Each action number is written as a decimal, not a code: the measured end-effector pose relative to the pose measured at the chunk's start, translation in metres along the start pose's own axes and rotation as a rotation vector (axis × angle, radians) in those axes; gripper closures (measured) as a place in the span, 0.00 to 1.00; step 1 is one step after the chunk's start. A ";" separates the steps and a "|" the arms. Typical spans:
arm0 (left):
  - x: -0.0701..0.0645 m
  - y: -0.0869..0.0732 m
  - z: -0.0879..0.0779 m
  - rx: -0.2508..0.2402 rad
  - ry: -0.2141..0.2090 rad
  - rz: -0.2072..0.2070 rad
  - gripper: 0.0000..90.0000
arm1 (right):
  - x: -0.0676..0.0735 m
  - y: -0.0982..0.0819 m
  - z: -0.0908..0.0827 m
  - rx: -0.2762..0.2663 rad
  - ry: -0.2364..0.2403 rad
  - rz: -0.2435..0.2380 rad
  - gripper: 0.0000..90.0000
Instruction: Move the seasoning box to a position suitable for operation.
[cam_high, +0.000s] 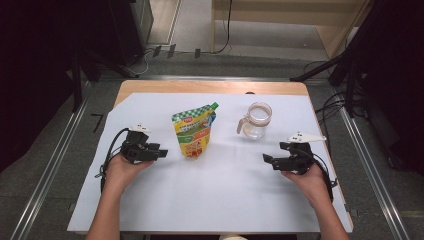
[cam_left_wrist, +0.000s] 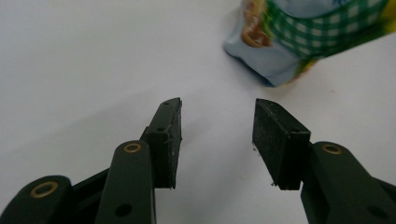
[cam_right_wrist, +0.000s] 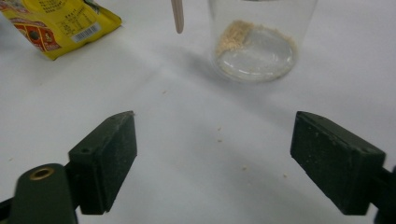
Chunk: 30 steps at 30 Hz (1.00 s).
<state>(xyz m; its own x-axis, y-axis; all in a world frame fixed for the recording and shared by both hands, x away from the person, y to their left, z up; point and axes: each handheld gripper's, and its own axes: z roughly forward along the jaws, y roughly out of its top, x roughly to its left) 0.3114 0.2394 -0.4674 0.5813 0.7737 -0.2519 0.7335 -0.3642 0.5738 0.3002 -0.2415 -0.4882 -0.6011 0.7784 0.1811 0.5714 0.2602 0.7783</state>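
Note:
A yellow and green spouted pouch lies flat on the white sheet, left of centre. To its right stands a clear glass jug with a handle, holding a little tan powder at its bottom. My left gripper rests by the pouch's lower left and points at it. Its jaws stand partly apart with nothing between them, and the pouch's corner lies just ahead. My right gripper sits below and right of the jug, open wide over bare sheet, with the pouch's bottom edge farther off.
Tan crumbs are scattered on the sheet in front of the jug. The wooden table edge runs along the back. Metal rails and dark stands flank the table on both sides.

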 end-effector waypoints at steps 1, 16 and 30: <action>-0.002 0.000 0.000 0.011 0.000 0.010 0.58 | 0.001 0.000 0.001 0.000 0.006 -0.016 0.21; -0.019 0.007 -0.014 -0.078 -0.006 0.081 0.50 | 0.004 0.001 0.005 0.006 0.048 -0.027 0.36; -0.041 0.017 -0.024 -0.109 -0.035 0.137 0.48 | 0.000 0.002 0.004 0.013 0.044 -0.013 0.44</action>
<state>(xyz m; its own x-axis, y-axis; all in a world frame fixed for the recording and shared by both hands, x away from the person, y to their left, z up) 0.2918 0.2136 -0.4286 0.6865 0.7015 -0.1913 0.6052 -0.4053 0.6852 0.3039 -0.2388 -0.4896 -0.6322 0.7490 0.1980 0.5707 0.2774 0.7728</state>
